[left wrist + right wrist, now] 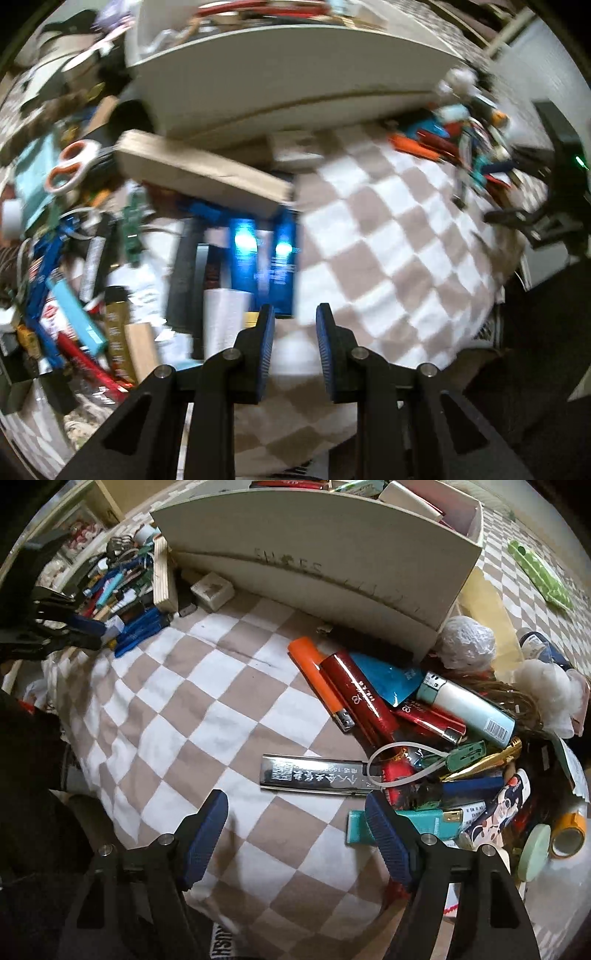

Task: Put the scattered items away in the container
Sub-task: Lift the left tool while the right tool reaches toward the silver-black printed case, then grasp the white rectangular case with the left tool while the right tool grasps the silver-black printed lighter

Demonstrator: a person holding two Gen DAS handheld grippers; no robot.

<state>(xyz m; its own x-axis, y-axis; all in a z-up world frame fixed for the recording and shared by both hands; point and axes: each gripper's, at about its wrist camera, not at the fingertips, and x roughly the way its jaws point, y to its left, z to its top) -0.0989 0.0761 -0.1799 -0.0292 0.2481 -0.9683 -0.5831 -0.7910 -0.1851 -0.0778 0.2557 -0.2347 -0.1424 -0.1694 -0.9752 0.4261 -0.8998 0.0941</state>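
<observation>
While both tools hang empty over the checkered blanket (192,716), the job reads as mid-sort: the white container (332,554) already holds some things, yet piles lie on both sides of it. The right tool (297,834) is spread wide just short of a silver lighter (314,775) at the edge of the right pile (443,738); closing on it looks the likely pick. The left tool (295,350), jaws parted narrowly and grasping nothing, faces the left pile (92,277), blurred. Soft bedding; dim, cluttered room.
</observation>
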